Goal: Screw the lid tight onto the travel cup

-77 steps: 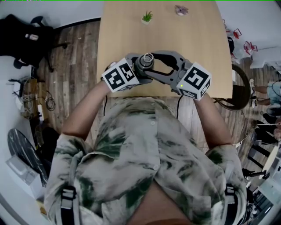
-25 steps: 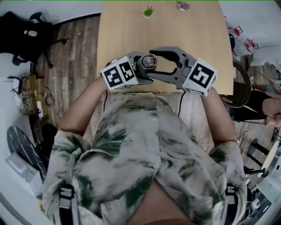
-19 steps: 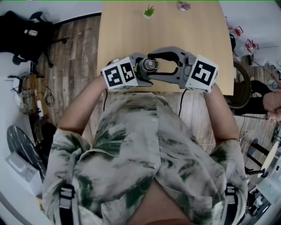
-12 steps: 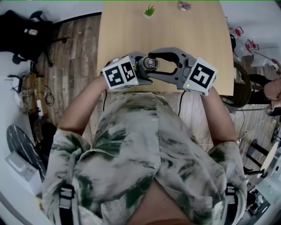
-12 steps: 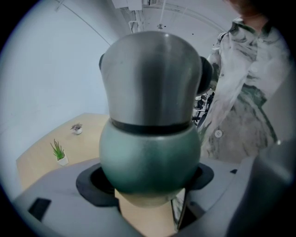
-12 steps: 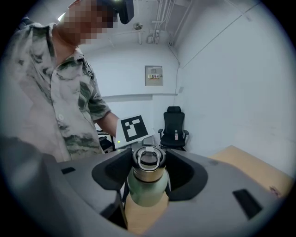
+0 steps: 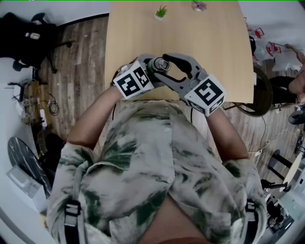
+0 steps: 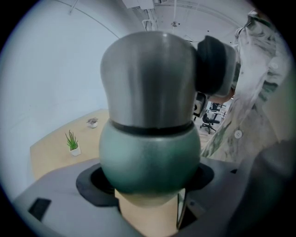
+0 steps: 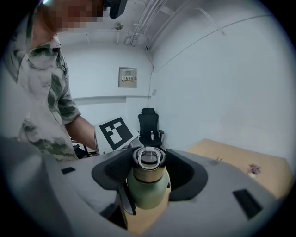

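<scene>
**Lid in the right claw, cup body in the left: watch for slip and skew**

Head view. Pale wooden table (image 7: 228, 52) on plank flooring, almost bare. A small potted plant (image 7: 160, 14) and a small pinkish item (image 7: 197, 6) sit at the far edge. Both tools meet over the near edge. The left gripper (image 7: 147, 72) comes in from the left and the right gripper (image 7: 168, 66) arches in from the right. The travel cup (image 7: 157, 69) is between them, with its lid (image 7: 161, 63) facing up. The marker cubes carry black-and-white square patterns only, no letters.

Left gripper view. White walls, with the table below. The left jaws are clamped on the cup's rounded green body (image 8: 148, 157). The steel top section (image 8: 148, 78) rises above a dark seam. One dark pad of the right gripper (image 8: 212, 65) bears on its side. No brand or print shows on the cup.

Right gripper view. White room with an office chair (image 9: 149, 121) at the back. The right jaws have just been closing, and they now stand fairly wide, one on each side of the lid with its loop handle (image 9: 149, 159). The pads look to be against it. A wall sign (image 9: 127, 77) is too small to read.

Risks, as I judge them:
- The green body is smooth and bulbous, so it may spin in the left jaws once twisting starts and the lid would never seat.
- The right pads may skid on the polished steel.
- If the two tools are not in line, the thread could cross and jam.
- The cup seems to be held clear of the table near its edge, so if either grip fails it could drop to the floor.
</scene>
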Available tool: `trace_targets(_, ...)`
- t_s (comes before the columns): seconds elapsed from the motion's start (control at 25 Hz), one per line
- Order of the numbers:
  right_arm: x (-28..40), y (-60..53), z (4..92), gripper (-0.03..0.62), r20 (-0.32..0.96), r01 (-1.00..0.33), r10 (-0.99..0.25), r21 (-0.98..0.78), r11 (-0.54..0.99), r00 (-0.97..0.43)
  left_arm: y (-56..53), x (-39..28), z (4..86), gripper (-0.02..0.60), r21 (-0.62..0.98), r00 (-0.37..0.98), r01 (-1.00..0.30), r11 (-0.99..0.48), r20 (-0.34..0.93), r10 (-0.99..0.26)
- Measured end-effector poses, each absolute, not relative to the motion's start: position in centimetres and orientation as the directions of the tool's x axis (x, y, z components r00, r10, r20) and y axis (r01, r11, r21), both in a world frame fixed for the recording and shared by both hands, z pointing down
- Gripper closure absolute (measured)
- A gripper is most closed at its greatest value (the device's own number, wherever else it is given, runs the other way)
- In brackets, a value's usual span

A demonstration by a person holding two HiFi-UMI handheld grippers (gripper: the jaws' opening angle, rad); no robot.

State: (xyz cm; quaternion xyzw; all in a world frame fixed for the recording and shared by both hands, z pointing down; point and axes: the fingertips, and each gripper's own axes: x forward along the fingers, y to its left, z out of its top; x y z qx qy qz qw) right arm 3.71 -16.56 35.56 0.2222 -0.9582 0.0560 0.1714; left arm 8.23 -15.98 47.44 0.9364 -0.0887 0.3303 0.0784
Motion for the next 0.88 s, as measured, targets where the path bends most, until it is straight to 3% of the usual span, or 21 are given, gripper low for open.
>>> trace_targets(0.6,4.1,-13.8,33.9,0.322,0.372,-0.028,-0.024,-0.006,1.000,-0.928,-12.7,9.3,45.5,0.193,0.116,0.805,0.051,-0.992,0.582,0.110)
trace_targets(0.88,3.6,-13.8,34.0,0.341,0.368,-0.035,-0.041,0.022,0.999,-0.929,-12.6,8.9,45.7,0.195,0.106,0.798,0.052,-0.993,0.594,0.105)
